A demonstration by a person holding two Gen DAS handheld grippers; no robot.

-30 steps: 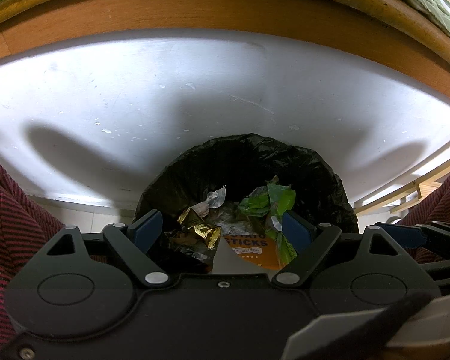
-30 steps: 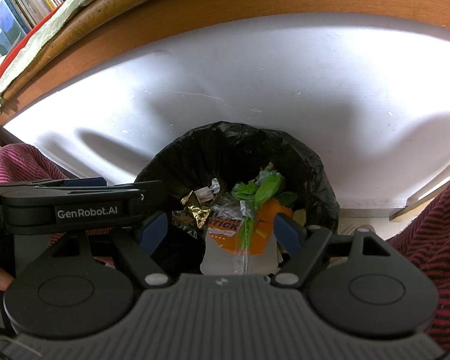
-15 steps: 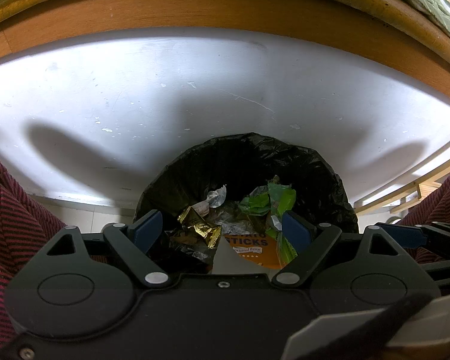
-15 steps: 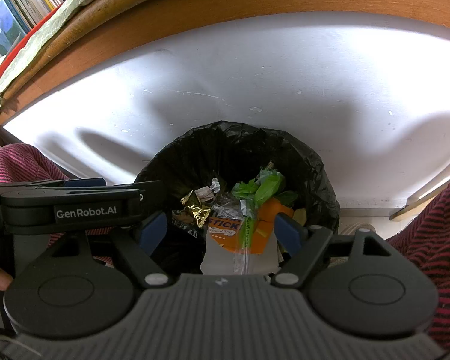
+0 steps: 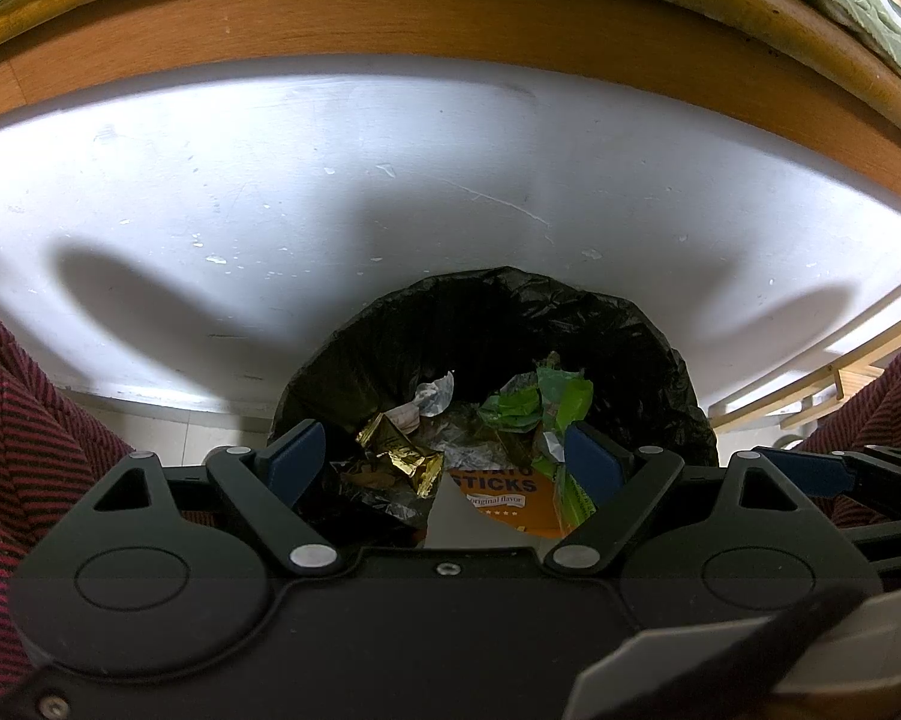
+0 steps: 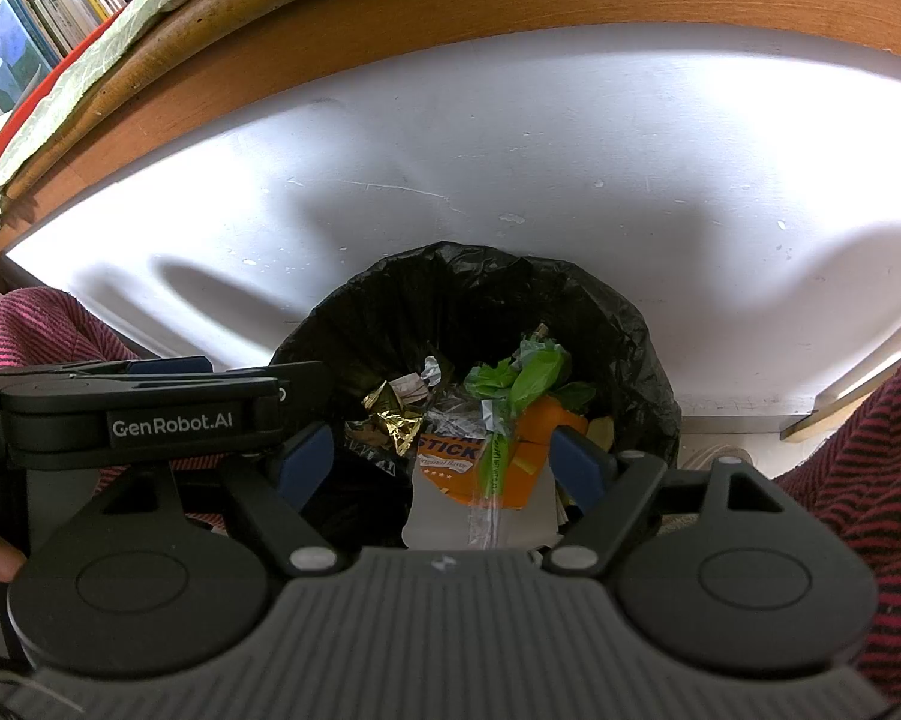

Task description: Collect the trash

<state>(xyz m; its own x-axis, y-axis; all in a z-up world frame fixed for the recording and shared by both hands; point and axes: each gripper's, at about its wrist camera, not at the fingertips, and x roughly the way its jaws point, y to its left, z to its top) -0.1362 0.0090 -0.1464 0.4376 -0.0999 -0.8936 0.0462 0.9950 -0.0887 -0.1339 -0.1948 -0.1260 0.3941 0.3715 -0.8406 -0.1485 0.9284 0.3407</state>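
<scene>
Both tools, left tool [image 5: 444, 459] and right tool [image 6: 444, 456], hang spread apart and empty above the black-lined bin [image 6: 624, 324]; the orange snack packet [image 6: 450, 450] lies lengthwise toward the white wall [image 6: 510, 138].

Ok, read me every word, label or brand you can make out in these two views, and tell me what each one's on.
"GenRobot.AI": white lettering on the side of the black left gripper.
"STICKS": dark print on the orange snack packet in the black-lined bin; the word above is cut off.
"original flavor": small white script under it.
Green wrapper print: too blurred.
Book spines: too small.
</scene>
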